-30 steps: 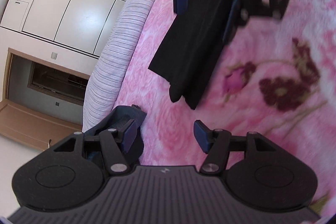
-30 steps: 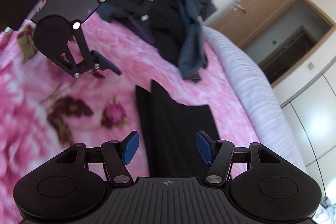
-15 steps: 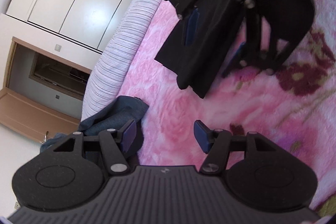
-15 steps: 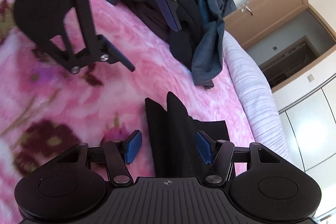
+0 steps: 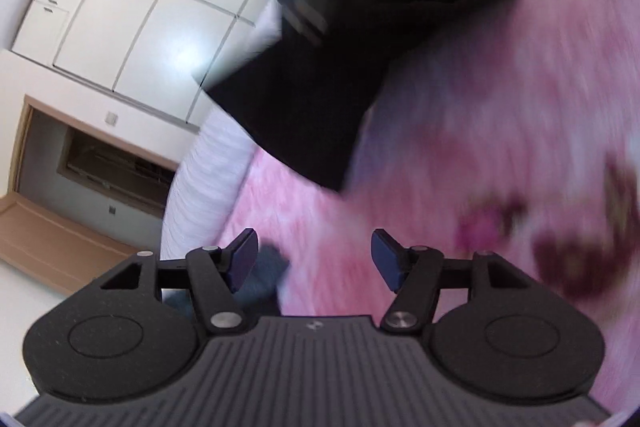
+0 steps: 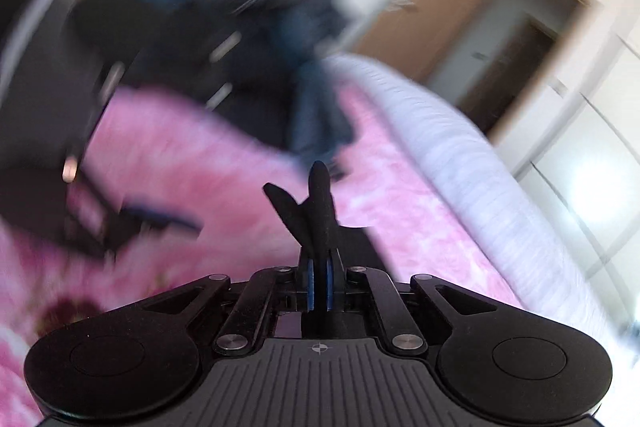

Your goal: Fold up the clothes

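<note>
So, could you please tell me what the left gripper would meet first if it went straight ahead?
Probably the pink blanket: the open left gripper holds nothing, and the black garment hangs beyond, though blur leaves depth uncertain.

Nothing here can be read. No word, number or brand shows anywhere. The only marks are a small pale emblem on the left gripper (image 5: 314, 259) body and a little cross-in-circle sign on the right gripper (image 6: 319, 286) body, both at the top edge of the ribbed plate.
</note>
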`<state>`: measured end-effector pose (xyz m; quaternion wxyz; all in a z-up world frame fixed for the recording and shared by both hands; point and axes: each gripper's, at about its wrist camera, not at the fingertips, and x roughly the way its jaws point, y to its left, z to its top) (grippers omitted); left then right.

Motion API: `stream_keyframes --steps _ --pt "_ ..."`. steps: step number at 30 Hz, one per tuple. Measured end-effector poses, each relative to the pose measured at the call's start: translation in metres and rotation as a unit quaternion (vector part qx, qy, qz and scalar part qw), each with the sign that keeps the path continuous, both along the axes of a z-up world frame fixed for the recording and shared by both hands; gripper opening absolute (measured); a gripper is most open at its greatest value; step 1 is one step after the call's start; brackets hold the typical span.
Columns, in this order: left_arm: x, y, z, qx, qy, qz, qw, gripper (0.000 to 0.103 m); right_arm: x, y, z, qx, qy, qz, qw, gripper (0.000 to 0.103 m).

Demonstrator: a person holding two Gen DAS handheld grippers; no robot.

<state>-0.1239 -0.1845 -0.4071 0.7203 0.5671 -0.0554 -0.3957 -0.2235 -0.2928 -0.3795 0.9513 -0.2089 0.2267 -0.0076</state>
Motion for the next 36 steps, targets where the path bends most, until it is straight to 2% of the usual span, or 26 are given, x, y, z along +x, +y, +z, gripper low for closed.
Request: stream_keyframes --steps 2,4,6,8,10,11,12,13,16,17,19,20,27,32,36 --pt "-0.019 -0.020 0.014 -0.016 -0.005 -0.026 0.9995 0.060 -0.047 -0.049 0.013 0.076 -0.042 -0.056 0.995 0.004" --pt "-0.042 -0.042 0.028 -0.031 -0.009 -0.059 0.9977 0.060 -0.093 -0.098 0.026 0.151 -0.083 -0.112 0.979 0.003" --pt "-0.067 -0.066 0.040 -0.044 -0.011 -0.096 0.9943 0.061 -0.140 -0.146 0.039 0.225 -0.124 -0.167 0.952 0.003" --pt "-0.093 -0.089 0.047 -0.051 -0.006 -0.132 0.9899 0.062 -0.186 -0.195 0.052 0.296 -0.163 -0.220 0.915 0.003" --pt "-0.118 -0.113 0.046 -0.046 0.012 -0.165 0.9852 0.063 -0.233 -0.244 0.065 0.364 -0.201 -0.270 0.869 0.003" --pt "-0.129 -0.125 0.043 -0.041 0.021 -0.179 0.9827 0.063 -0.260 -0.264 0.048 0.394 -0.206 -0.306 0.842 0.003" --pt "-0.141 -0.136 0.041 -0.036 0.030 -0.194 0.9799 0.063 -0.284 -0.284 0.023 0.435 -0.201 -0.347 0.806 0.003" --pt "-0.151 -0.147 0.035 -0.024 0.035 -0.206 0.9777 0.063 -0.305 -0.303 -0.004 0.481 -0.194 -0.387 0.762 0.003" --pt "-0.178 -0.175 0.017 0.016 0.049 -0.238 0.9698 0.063 -0.343 -0.330 -0.063 0.563 -0.162 -0.451 0.673 0.003" --pt "-0.185 -0.182 0.012 0.029 0.053 -0.248 0.9670 0.063 -0.349 -0.333 -0.072 0.573 -0.157 -0.450 0.667 0.003" --pt "-0.194 -0.197 0.004 0.048 0.058 -0.260 0.9626 0.063 -0.352 -0.335 -0.073 0.567 -0.150 -0.439 0.681 0.003" --pt "-0.196 -0.204 0.002 0.055 0.059 -0.263 0.9613 0.063 -0.353 -0.338 -0.073 0.571 -0.147 -0.433 0.682 0.003" --pt "-0.204 -0.233 0.008 0.071 0.111 -0.263 0.9559 0.062 -0.370 -0.353 -0.067 0.590 -0.115 -0.399 0.692 0.003" --pt "-0.234 -0.250 0.008 0.077 0.127 -0.294 0.9442 0.060 -0.383 -0.364 -0.063 0.600 -0.090 -0.376 0.700 0.003" --pt "-0.264 -0.269 0.006 0.067 0.139 -0.313 0.9372 0.059 -0.394 -0.372 -0.060 0.608 -0.070 -0.356 0.706 0.004"
